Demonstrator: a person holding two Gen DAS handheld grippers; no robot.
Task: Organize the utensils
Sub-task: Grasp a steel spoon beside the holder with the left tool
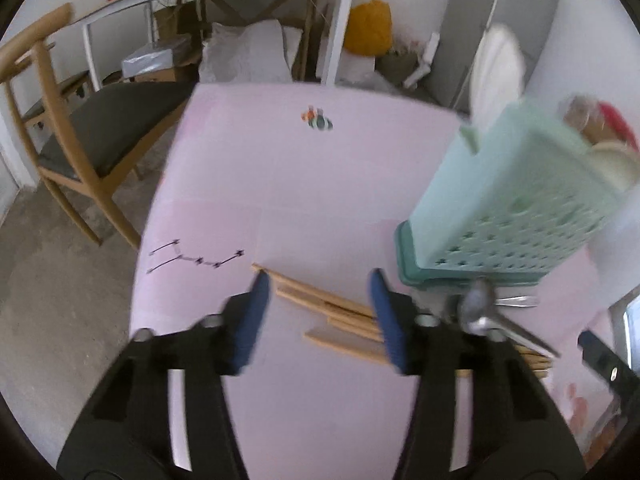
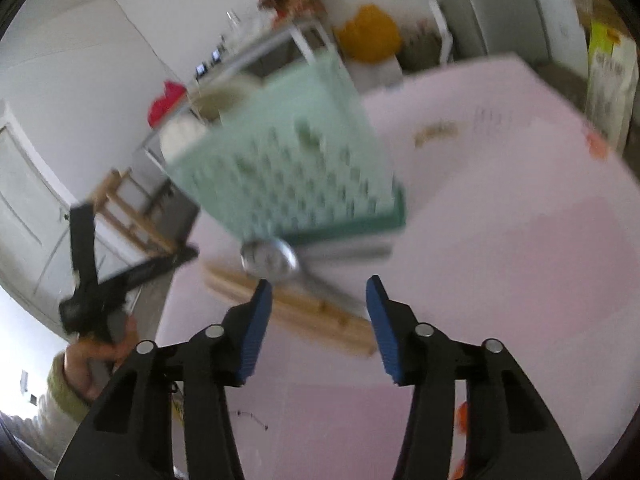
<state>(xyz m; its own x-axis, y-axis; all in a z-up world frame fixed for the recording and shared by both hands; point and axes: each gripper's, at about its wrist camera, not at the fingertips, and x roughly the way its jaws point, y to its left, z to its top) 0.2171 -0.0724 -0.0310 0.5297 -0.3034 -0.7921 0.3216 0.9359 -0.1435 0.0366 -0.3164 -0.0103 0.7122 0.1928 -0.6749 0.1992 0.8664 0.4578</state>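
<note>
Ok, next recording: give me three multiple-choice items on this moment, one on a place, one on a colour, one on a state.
1. Where do the wooden chopsticks lie?
A. on the pink table beside the holder's base
B. inside the holder
C. on the chair

2. What colour is the perforated utensil holder?
A. red
B. mint green
C. black

3. How does the left hand-held gripper stand?
A. shut on a spoon
B. shut on chopsticks
C. open, holding nothing

Answers: 1 A, the sticks lie flat on the table by the darker green base. 2 B, its walls are pale green in both views. 3 C, its blue fingers are spread wide with the chopsticks on the table beyond; the metal spoon also lies loose there.
</note>
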